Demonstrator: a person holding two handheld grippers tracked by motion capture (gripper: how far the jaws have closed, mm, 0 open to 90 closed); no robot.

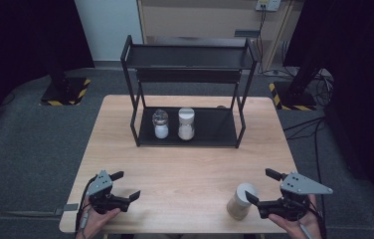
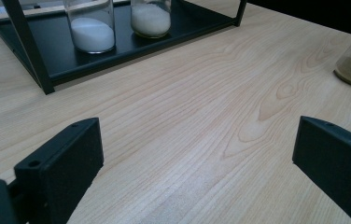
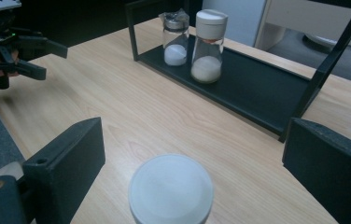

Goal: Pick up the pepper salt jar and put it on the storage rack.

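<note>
White-lidded jar [image 3: 171, 190] between the wide-apart jaws of the right claw [image 3: 183, 163] (two shakers [image 3: 193, 44] on the black rack [image 3: 257, 88] beyond)

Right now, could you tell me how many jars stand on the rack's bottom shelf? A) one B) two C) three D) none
B: two jars stand side by side on the rack's bottom shelf; the third jar sits on the table by the right gripper.
</note>
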